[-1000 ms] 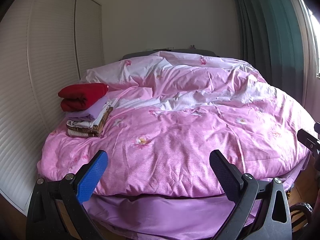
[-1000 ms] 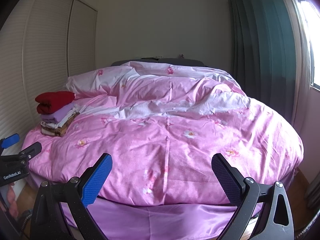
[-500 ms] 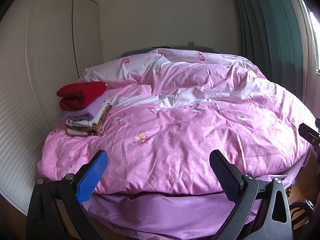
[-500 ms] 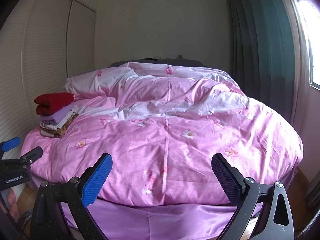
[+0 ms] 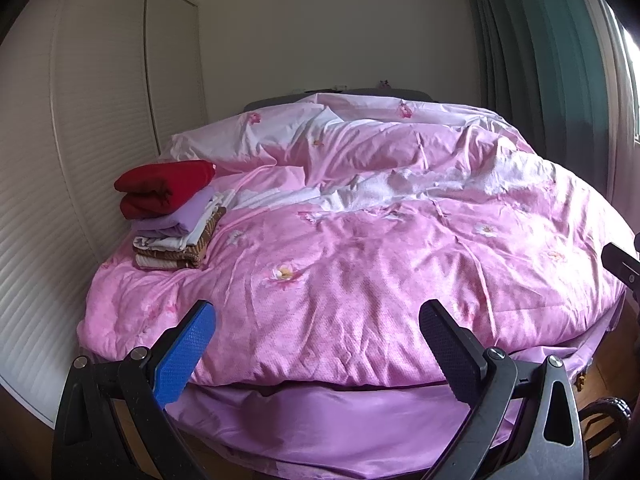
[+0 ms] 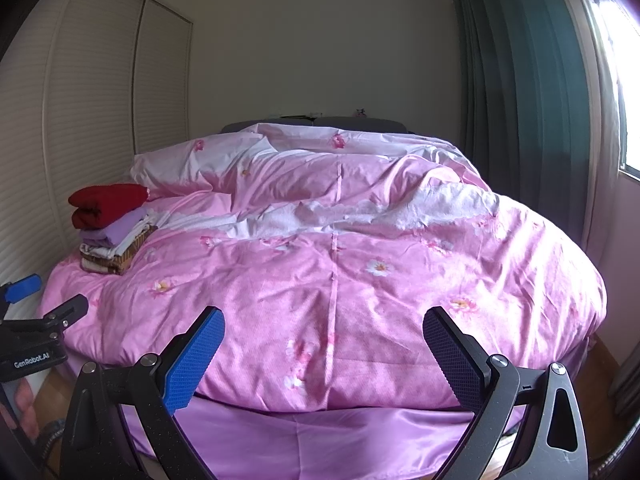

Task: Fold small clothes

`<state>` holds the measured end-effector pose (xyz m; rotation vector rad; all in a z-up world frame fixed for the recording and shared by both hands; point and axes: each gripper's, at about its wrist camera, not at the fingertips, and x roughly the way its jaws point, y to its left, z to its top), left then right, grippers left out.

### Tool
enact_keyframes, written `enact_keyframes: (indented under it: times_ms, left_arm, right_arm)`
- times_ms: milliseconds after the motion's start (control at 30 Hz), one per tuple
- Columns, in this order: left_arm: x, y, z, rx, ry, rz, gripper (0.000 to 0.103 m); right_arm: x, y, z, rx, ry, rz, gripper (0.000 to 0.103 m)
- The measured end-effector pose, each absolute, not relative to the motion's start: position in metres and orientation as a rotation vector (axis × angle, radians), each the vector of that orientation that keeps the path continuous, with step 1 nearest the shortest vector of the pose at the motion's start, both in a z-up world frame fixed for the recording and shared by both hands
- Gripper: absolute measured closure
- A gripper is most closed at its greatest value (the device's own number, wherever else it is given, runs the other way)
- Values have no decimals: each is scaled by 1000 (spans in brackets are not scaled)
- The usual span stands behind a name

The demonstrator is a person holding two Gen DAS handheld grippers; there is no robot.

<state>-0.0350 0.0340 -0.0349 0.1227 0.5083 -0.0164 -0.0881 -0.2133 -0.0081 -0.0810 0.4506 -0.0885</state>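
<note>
A stack of folded clothes [image 5: 172,224] lies on the left side of the bed, with a red garment [image 5: 164,188] on top, then a lilac one, a white one and a brown striped one. The stack also shows in the right wrist view [image 6: 112,228]. My left gripper [image 5: 316,328] is open and empty, off the foot of the bed. My right gripper [image 6: 322,332] is open and empty, also off the foot of the bed. The left gripper shows at the left edge of the right wrist view [image 6: 40,300].
A pink flowered duvet [image 5: 380,240] covers the bed, with a purple sheet [image 5: 340,420] hanging below its front edge. White louvred wardrobe doors [image 5: 80,160] stand close on the left. Dark green curtains [image 6: 520,100] and a window are on the right.
Both grippers have drawn back a little from the bed and tilted slightly upward. Their jaws stay open. The stack has not moved.
</note>
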Motion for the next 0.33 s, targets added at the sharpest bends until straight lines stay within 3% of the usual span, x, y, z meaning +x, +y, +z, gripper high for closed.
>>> enact_keyframes:
  times_ms: [333]
  left_arm:
    - [-36,37,-34,130,497,-28,0]
  right_arm:
    - [-87,-215,-8,-83,452,-85,3]
